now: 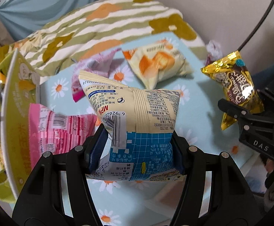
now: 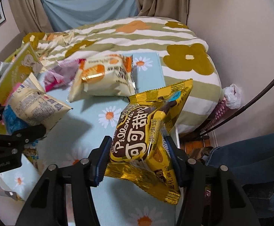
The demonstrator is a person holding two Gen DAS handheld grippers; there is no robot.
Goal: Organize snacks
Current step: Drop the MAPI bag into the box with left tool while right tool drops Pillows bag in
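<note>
- Left claw (image 1: 138,146), seen from its own camera, squeezes a cream and blue snack bag (image 1: 135,124) between its two blue pads, so the bag is held up off the daisy cloth (image 1: 197,86).
- Just to the left of this claw lies a pink bag (image 1: 59,130), touching the side of a green box (image 1: 12,116) that has more packets inside.
- Straight ahead of the claw, farther off, a pale bread bag (image 1: 159,64) lies flat on the cloth.
- Another pinkish packet (image 1: 95,69) sits ahead and a bit left; it is blurry, so maybe it is two packets.
- Off to the right, the right claw (image 1: 250,113) holds a gold bag (image 1: 236,86) up in the air.
- Right claw (image 2: 137,156), seen from its own camera, pinches the gold bag (image 2: 146,137) tight at both sides, and the bag tips toward the right.
- Ahead of this claw and a little left, the bread bag (image 2: 103,79) rests on the daisy cloth (image 2: 91,124).
- Far to the left, the left claw (image 2: 24,133) grips the cream and blue snack bag (image 2: 37,107).
- Behind that bag stands the green box (image 2: 16,69).
- Past the cloth is a flowery striped blanket (image 2: 174,56).
</note>
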